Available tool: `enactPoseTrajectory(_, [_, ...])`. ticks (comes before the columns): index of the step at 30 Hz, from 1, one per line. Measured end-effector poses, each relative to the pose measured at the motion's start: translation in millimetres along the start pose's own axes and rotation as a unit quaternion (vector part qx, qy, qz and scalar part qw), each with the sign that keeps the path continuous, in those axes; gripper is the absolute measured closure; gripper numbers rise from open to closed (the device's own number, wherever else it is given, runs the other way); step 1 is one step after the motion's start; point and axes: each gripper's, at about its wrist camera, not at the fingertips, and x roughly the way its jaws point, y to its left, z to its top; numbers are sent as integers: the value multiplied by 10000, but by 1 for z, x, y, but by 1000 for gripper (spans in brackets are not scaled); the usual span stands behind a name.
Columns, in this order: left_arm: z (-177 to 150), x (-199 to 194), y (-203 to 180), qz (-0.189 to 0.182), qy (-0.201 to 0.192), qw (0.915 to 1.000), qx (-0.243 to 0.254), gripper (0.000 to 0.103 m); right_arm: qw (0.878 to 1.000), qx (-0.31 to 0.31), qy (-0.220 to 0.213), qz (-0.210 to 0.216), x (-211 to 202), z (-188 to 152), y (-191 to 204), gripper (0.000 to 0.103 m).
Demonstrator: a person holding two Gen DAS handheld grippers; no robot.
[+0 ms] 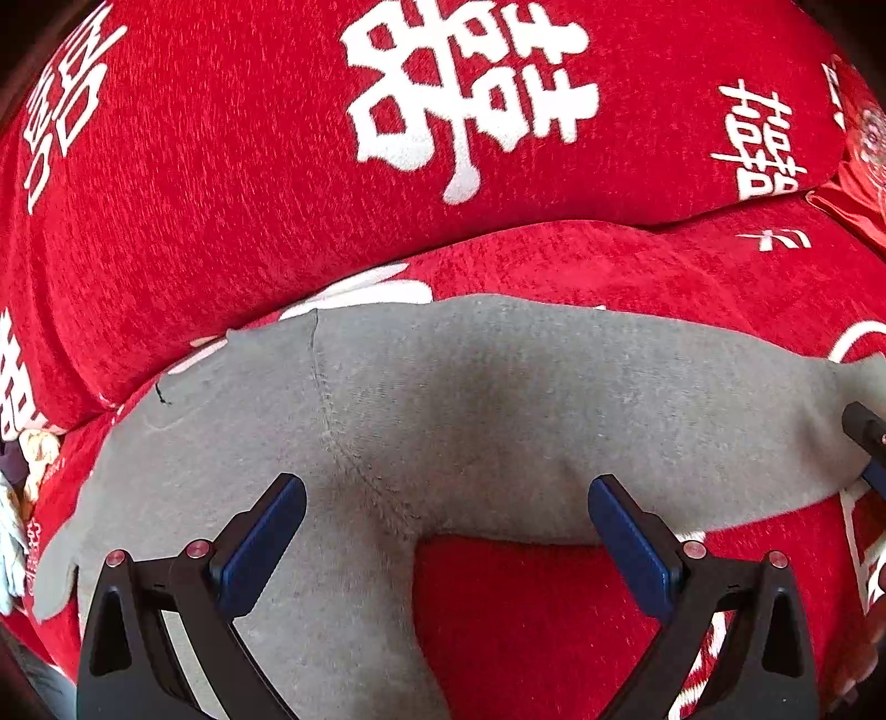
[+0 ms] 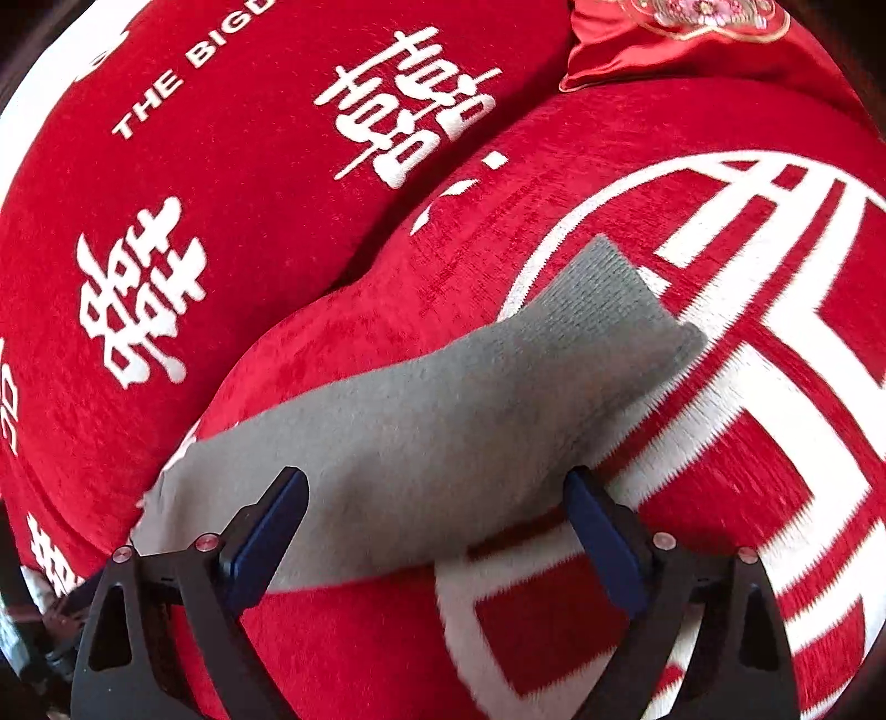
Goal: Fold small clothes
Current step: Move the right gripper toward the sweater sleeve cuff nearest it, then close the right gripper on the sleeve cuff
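A grey sock (image 1: 498,399) lies flat on the red seat cushion, bent in an L with its heel seam left of centre. My left gripper (image 1: 446,487) hovers open just over the heel bend, blue pads wide apart with sock fabric under and between them. At the sock's right end a dark finger (image 1: 865,435) of the other gripper shows. In the right wrist view the same sock (image 2: 443,399) runs up to its ribbed cuff (image 2: 609,288). My right gripper (image 2: 434,482) straddles the sock's width, open, its pads not squeezing it.
The red seat cushion (image 2: 775,443) bears large white patterns. A red back cushion (image 1: 221,166) with white characters rises behind it. A shiny embroidered red pillow (image 2: 664,39) lies at the far right. Pale cloth items (image 1: 33,459) sit at the left edge.
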Motion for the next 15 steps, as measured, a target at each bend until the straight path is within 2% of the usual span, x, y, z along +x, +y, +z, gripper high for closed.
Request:
enactPoseTrajectory(4, [4, 9, 4, 3, 57, 10000, -69, 1, 9997, 106, 12, 238, 16, 12, -1, 19])
enactPoseTrajectory(5, [5, 11, 5, -3, 77, 9999, -87, 1, 9995, 119, 15, 280, 19, 16, -1, 24])
enactPoseTrajectory(7, [7, 14, 8, -16, 81, 9999, -114, 1, 9996, 172, 61, 191, 28, 23, -2, 41])
enactPoseTrajectory(8, [8, 14, 10, -32, 66, 9999, -126, 1, 9995, 196, 126, 197, 31, 26, -4, 61])
enactPoseTrajectory(9, [10, 15, 13, -54, 41, 9999, -150, 1, 9994, 199, 181, 216, 33, 27, -6, 84])
enactPoseTrajectory(10, [12, 16, 15, -61, 31, 9998, -183, 1, 9995, 181, 214, 167, 33, 28, -8, 94])
enactPoseTrajectory(11, [14, 17, 19, -60, 30, 9996, -256, 1, 9996, 169, 191, 84, 32, 28, -11, 97])
enactPoseTrajectory(15, [23, 27, 35, -145, 162, 9979, -611, 1, 9994, 199, -226, 157, 10, 27, -19, 97])
